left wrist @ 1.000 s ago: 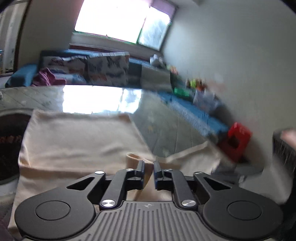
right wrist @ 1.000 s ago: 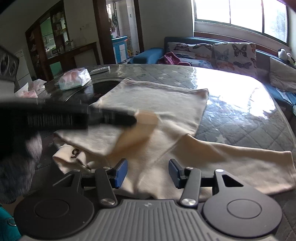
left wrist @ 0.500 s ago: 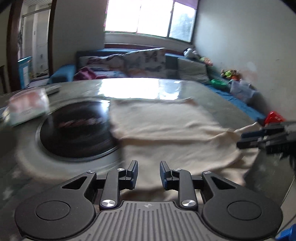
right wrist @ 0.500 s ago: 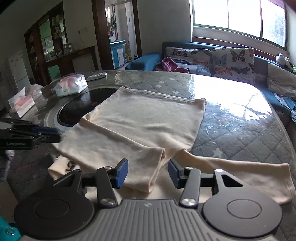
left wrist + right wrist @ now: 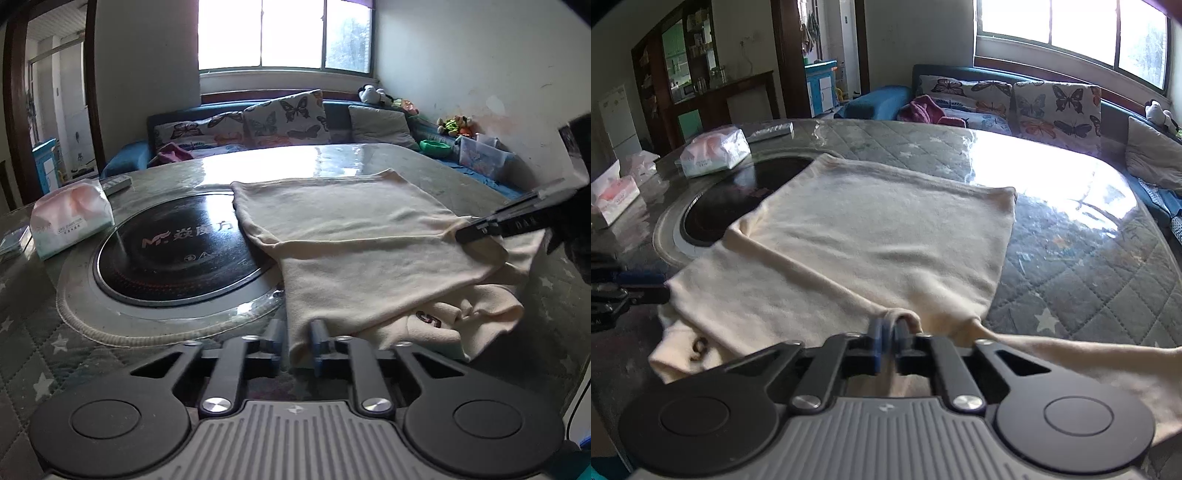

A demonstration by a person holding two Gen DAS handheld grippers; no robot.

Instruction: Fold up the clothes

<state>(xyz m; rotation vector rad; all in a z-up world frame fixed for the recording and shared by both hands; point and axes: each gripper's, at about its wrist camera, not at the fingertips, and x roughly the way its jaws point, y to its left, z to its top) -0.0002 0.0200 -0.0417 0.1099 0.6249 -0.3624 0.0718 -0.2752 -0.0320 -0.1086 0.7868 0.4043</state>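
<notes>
Cream garment [image 5: 871,240] lies on quilted table [image 5: 1089,258]; right gripper [image 5: 889,341] pinches its near fold. Left gripper [image 5: 295,343] straddles the near-left edge, jaws parted.

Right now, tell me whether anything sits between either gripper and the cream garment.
Nothing visible does. The left gripper is open around the near edge of the cream garment. The right gripper is shut on a fold of it. The tissue pack lies off to the side, clear of both.
</notes>
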